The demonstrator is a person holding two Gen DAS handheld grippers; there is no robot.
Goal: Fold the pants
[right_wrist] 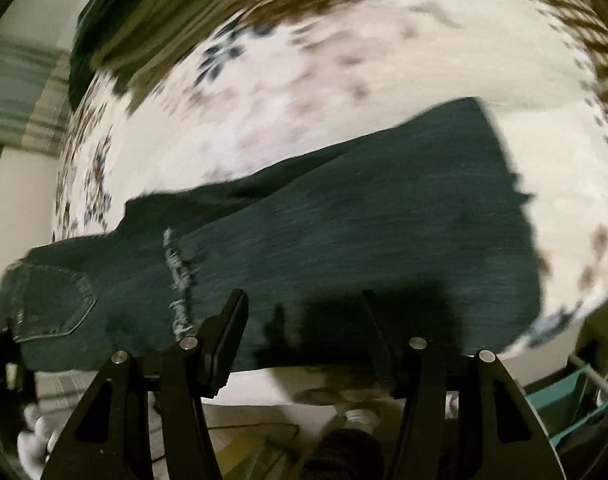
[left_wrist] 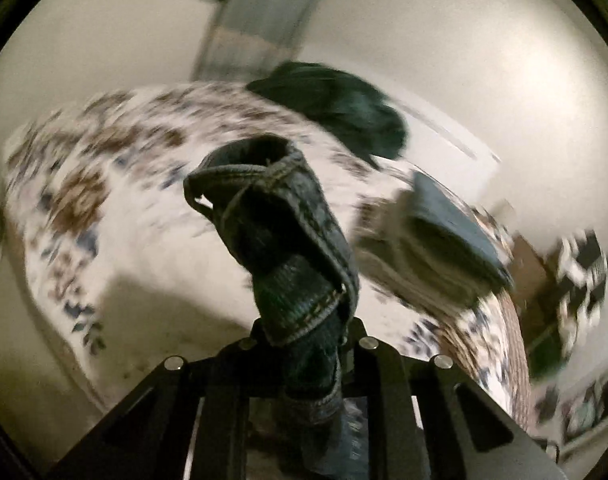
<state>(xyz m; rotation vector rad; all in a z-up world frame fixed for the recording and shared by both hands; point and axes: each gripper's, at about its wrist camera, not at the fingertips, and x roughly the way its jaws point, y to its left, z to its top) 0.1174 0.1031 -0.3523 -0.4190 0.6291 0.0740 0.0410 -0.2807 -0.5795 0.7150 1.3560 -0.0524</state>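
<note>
Dark denim pants [right_wrist: 344, 220] lie stretched across a bed with a white floral cover [right_wrist: 304, 80]; a back pocket [right_wrist: 55, 304] and a frayed rip show at the left. My right gripper [right_wrist: 304, 312] is open and empty, just above the near edge of the pants. My left gripper [left_wrist: 308, 332] is shut on the pants' waistband [left_wrist: 279, 216], which stands up in a bunch in front of the camera above the floral cover [left_wrist: 143, 220].
A dark garment [left_wrist: 344, 108] lies heaped at the bed's far edge, also in the right wrist view [right_wrist: 143, 12]. A stack of folded clothes [left_wrist: 432, 240] sits on the bed to the right. Floor and clutter show below the bed edge [right_wrist: 263, 420].
</note>
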